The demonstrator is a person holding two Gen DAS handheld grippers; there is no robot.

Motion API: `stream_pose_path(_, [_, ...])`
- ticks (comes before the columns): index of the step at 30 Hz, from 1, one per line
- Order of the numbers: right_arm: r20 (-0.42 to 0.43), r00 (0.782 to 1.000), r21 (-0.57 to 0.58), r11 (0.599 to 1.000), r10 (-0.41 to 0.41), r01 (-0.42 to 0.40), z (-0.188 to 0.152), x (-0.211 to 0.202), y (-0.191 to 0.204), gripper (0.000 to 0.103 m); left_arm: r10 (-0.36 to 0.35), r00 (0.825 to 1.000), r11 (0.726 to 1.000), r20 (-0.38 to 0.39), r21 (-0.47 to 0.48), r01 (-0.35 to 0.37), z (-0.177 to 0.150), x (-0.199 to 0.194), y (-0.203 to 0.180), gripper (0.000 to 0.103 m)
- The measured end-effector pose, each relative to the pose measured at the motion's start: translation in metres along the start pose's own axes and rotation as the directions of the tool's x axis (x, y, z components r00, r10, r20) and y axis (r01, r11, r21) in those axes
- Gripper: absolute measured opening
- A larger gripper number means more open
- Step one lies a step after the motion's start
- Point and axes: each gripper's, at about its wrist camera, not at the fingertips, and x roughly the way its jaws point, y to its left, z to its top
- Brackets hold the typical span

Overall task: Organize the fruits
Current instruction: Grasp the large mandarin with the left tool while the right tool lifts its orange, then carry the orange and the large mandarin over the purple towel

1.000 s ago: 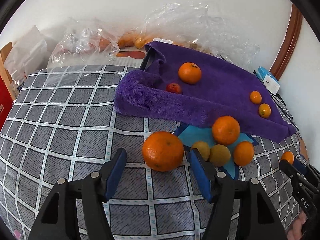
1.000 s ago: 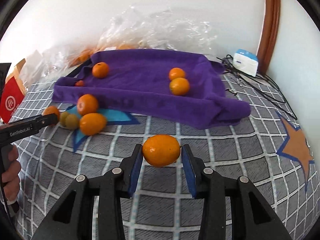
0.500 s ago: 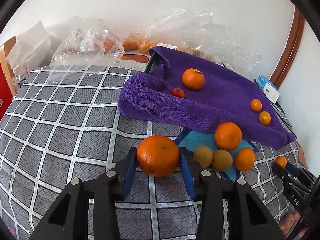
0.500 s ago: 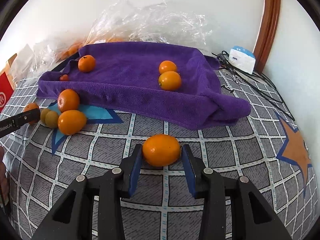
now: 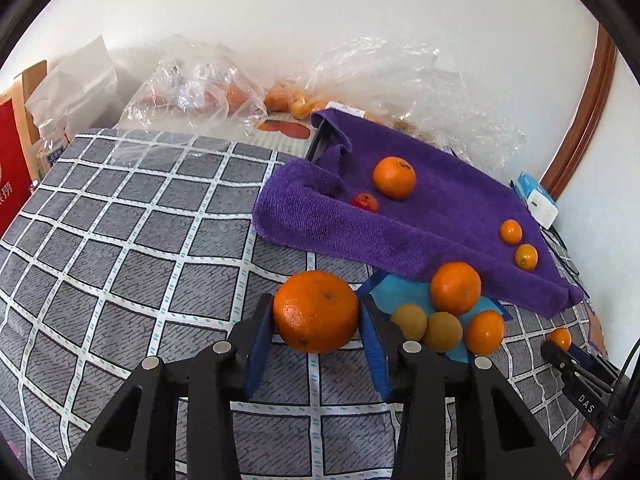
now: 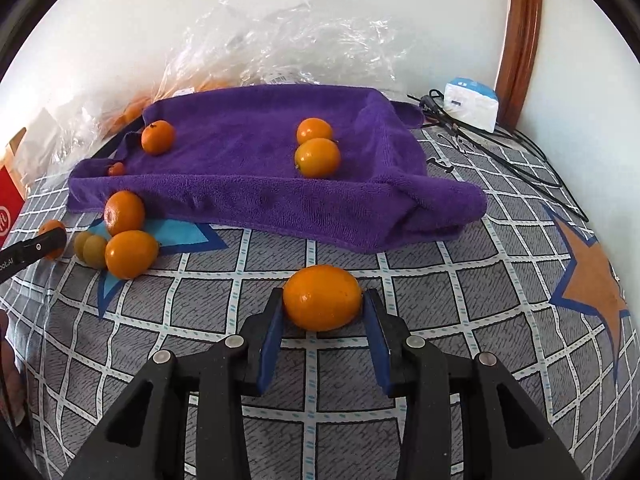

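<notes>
You've got a fruit in each hand: your left gripper (image 5: 316, 316) is clamped on a big round orange (image 5: 316, 311), blue pads pressing both flanks at its widest part, which looks like the surest hold on something that rolls, and your right gripper (image 6: 322, 304) is closed on a smooth oval orange (image 6: 322, 297), pinched across its long ends just above the checked bedcover (image 6: 440, 280). Both point at the purple towel (image 6: 248, 152) laid over a tray on the far side, where four fruits already sit in pairs at its left and right, so that's probably your sorting spot. A loose cluster waits on the blue star print (image 5: 408, 292) near the towel's front edge. Writing is scarce: "DAS" on the right gripper's arm at the edge of the left view; the red box (image 6: 8, 208) far left carries a logo too cut off to read
</notes>
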Motion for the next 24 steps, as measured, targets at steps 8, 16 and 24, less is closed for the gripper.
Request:
stream_pose_path(8, [0.039, 0.999, 0.012, 1.000, 0.010, -0.011, -0.001, -0.009, -0.003, 0.039, -0.006, 0.993, 1.000, 0.115, 0.012, 0.005, 0.000, -0.021, -0.005, 0.040])
stream_pose_path(16, [0.033, 0.999, 0.030, 1.000, 0.006, -0.007, 0.000, -0.010, -0.007, 0.039, -0.008, 0.989, 1.000, 0.151, 0.004, 0.008, 0.001, -0.026, -0.006, 0.040])
stream_pose_path(24, [0.081, 0.997, 0.043, 0.999, 0.006, -0.009, 0.023, -0.028, -0.008, 0.038, -0.004, 0.990, 0.999, 0.139, -0.034, 0.009, 0.002, -0.026, 0.001, 0.040])
